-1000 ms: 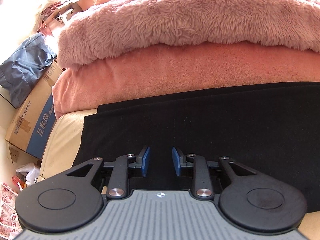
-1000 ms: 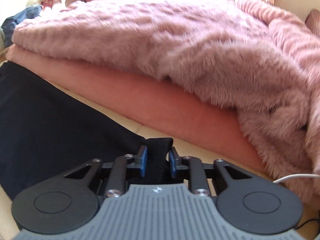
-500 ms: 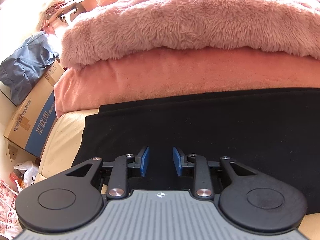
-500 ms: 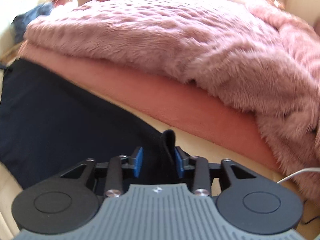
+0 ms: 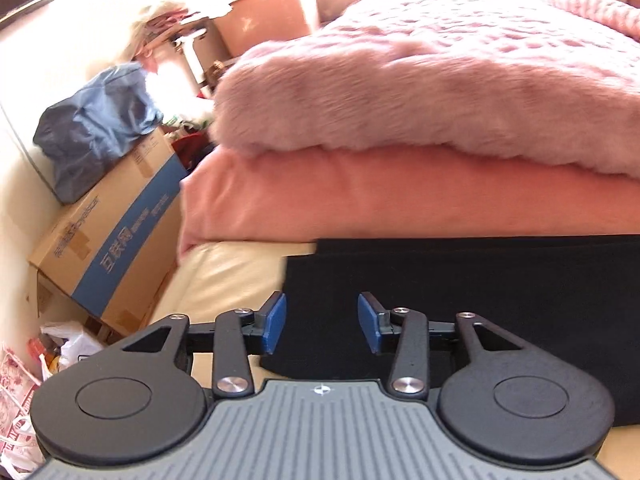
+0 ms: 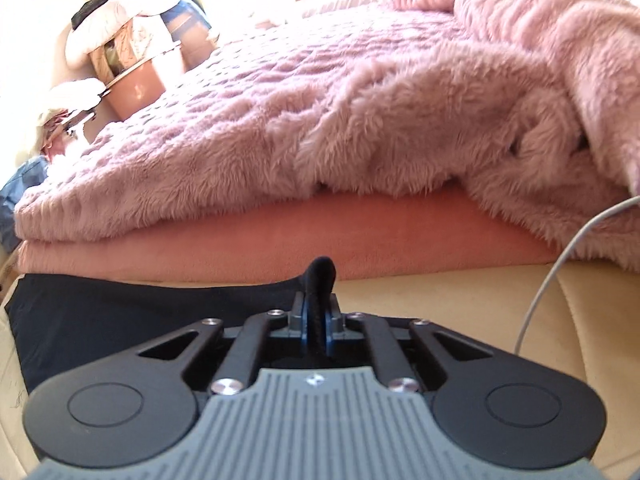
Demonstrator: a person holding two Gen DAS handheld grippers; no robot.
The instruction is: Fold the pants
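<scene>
From my left gripper's camera I can make out print only on the cardboard box [image 5: 116, 240] beside the bed. Its blue side band carries three white Chinese characters, 互联网. On the top face there is a line of grey lettering, too blurred for me to read with any certainty. My right gripper's view shows no writing I can read.

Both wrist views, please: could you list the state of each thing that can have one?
Black pants: lying flat, one end pinched up.
Right tool: shut on the pants' end.
Left tool: jaws opening, nothing gripped.
Pink fluffy blanket: folded, rumpled at right.
Cardboard box: closed, taped.
</scene>
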